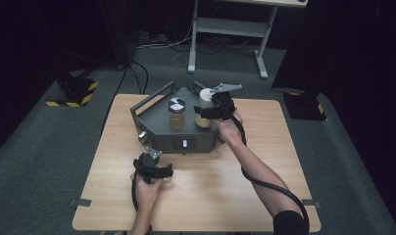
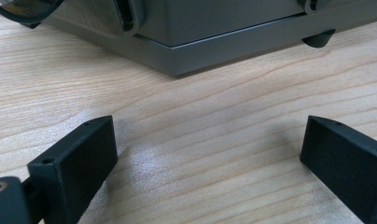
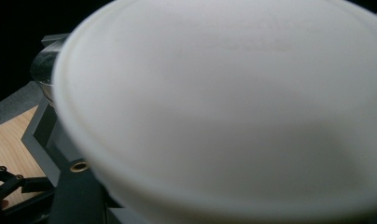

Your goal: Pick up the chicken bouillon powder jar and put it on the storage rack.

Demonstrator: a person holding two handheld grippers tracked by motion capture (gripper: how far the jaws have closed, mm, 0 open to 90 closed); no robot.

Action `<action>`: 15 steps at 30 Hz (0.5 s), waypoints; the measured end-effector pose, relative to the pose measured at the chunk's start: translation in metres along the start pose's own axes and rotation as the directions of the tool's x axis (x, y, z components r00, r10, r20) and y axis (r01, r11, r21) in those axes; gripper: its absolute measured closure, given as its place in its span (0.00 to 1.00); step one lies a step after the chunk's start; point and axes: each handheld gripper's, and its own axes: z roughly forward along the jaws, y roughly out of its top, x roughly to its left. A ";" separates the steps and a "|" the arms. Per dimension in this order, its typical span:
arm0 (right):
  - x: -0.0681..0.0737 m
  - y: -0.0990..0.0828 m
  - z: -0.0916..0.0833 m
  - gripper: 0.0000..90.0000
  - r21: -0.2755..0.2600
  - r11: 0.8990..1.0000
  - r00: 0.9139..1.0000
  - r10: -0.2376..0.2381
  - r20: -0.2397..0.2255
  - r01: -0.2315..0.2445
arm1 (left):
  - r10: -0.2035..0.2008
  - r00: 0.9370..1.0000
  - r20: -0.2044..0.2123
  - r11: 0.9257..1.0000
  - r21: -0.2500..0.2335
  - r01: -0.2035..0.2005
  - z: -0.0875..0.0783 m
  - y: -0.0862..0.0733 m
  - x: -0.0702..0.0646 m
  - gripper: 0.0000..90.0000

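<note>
Wooden table (image 1: 196, 196) seen from above, carrying a dark grey, angular device (image 1: 161, 128) near its far edge. Two jars stand on the device's top deck: a jar with a silver lid (image 1: 176, 113) at centre and, just beside it, a white-lidded jar (image 1: 204, 107) with pale yellowish contents. The right gripper (image 1: 216, 110) is at the white-lidded jar, its jaws clamped on the jar's side; in the right gripper view the white lid (image 3: 224, 107) looms large and blurred, hiding the jaws, with the silver-lidded jar (image 3: 42, 70) partly visible behind its left rim. A raised bar handle (image 1: 152, 100) borders the device's left rear side, close to the silver-lidded jar. The left gripper (image 1: 152, 166) rests low on the table before the device's front face; in the left gripper view its fingers (image 2: 79, 158) stand wide apart with bare wood between them, and the device's base and a rubber foot (image 2: 318, 38) lie ahead. Knobs (image 1: 185, 143) sit on the front panel; no legible writing can be made out. The near half of the tabletop is open; dark carpet (image 1: 39, 161) surrounds the table.
</note>
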 end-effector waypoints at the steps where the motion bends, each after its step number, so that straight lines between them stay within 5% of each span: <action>1: 0.000 0.000 0.002 0.37 0.001 1.000 1.000 0.001 0.000 -0.001 | 0.000 1.000 0.000 1.000 0.000 0.000 0.000 0.000 0.000 0.04; 15: 0.011 -0.001 0.015 0.37 0.021 0.999 0.998 -0.034 0.049 0.033 | 0.000 1.000 0.000 1.000 0.000 0.000 0.000 0.000 0.000 0.04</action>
